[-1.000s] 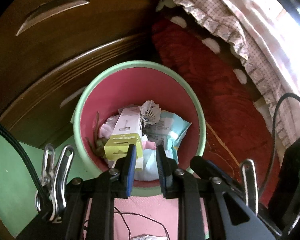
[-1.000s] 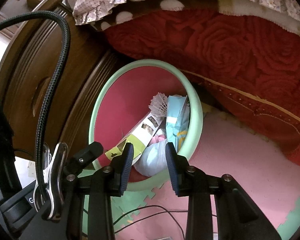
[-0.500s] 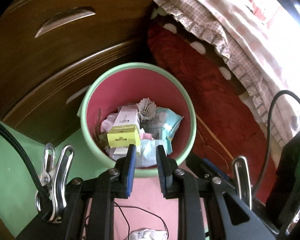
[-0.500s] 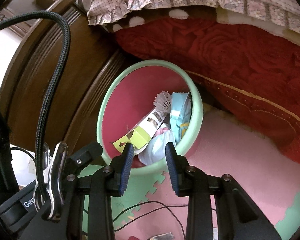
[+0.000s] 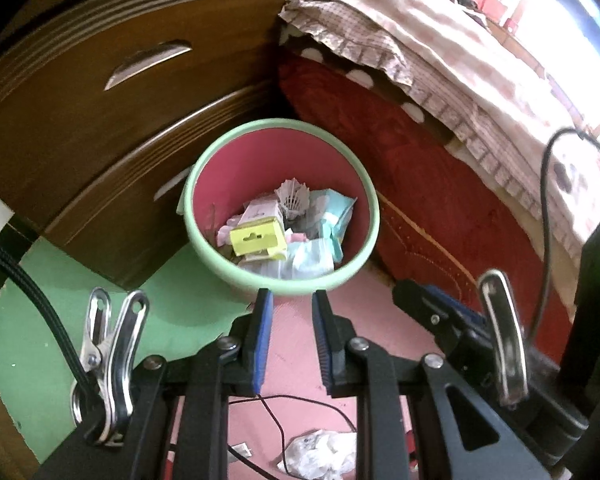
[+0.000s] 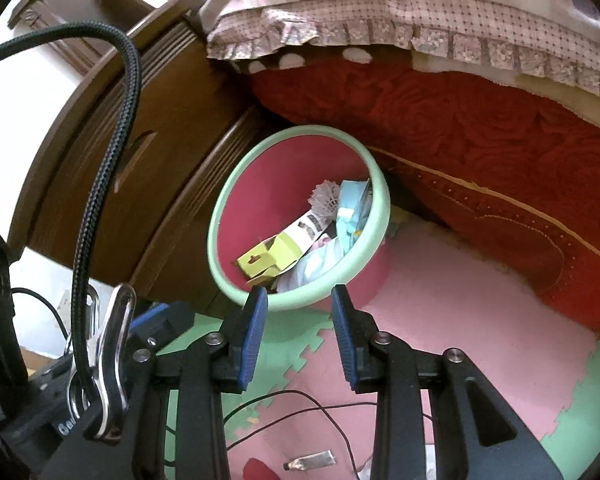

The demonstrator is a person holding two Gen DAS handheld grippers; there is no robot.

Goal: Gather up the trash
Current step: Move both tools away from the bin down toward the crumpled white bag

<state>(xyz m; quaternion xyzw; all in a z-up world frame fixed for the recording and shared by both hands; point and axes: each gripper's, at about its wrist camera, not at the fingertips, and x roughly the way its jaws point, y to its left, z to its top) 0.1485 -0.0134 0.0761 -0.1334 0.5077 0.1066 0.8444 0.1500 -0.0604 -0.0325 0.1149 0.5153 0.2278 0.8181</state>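
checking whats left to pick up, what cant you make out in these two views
- Crumpled white wrapper on the floor, left wrist view: partly hidden by the left hand-held gripper, cut by the bottom edge.
- Small tube, right wrist view: label too small to read.
- Red item beside it: cut off by the bottom edge, unidentifiable.
- Bin bottom, both views: buried under the yellow box and wrappers.

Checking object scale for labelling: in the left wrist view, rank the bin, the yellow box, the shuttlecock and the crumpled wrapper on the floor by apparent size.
1. Bin
2. Yellow box and crumpled wrapper: look about alike; the wrapper lies nearer the camera, so unranked.
3. Shuttlecock
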